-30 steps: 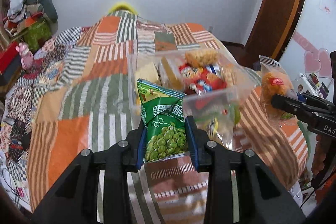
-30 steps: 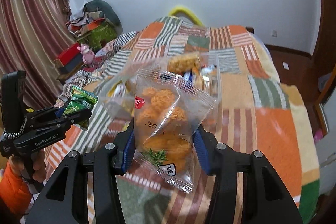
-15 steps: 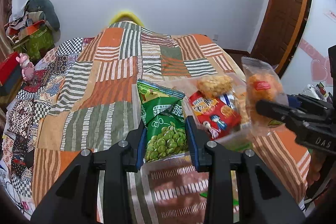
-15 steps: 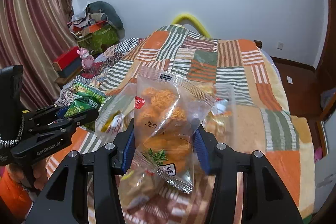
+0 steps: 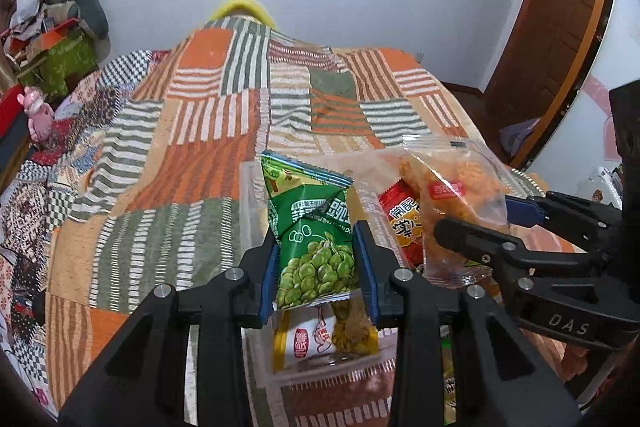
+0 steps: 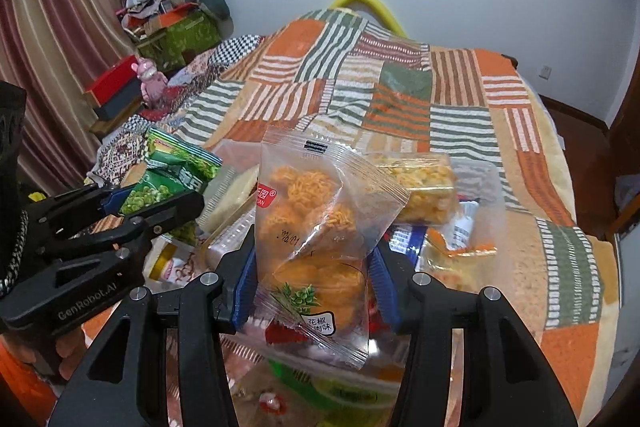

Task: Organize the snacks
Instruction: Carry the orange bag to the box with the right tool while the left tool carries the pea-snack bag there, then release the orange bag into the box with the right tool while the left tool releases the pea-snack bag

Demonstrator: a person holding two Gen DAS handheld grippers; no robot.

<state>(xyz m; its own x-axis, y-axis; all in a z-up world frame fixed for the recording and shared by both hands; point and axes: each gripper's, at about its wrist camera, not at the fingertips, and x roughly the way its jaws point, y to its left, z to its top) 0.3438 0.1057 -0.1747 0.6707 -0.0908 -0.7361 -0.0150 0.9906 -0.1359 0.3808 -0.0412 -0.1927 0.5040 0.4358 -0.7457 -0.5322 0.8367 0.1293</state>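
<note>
Above the clear plastic snack box (image 5: 250, 203) near the patchwork bed's front edge, the left gripper (image 5: 316, 263) pinches a light, crinkly green pea packet (image 5: 316, 227) and the right gripper (image 6: 312, 281) a slippery, crushable clear noodle-snack bag (image 6: 316, 223), both best held mid-body.

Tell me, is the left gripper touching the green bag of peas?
Touching. In the left wrist view, the left gripper has both blue pads pressed against the sides of the green pea bag, holding it above the clear plastic box.

A green pea packet (image 5: 316, 247) and clear orange noodle-snack bag (image 6: 316, 239) stand upright above a snack-filled clear box (image 5: 248, 203).
</note>
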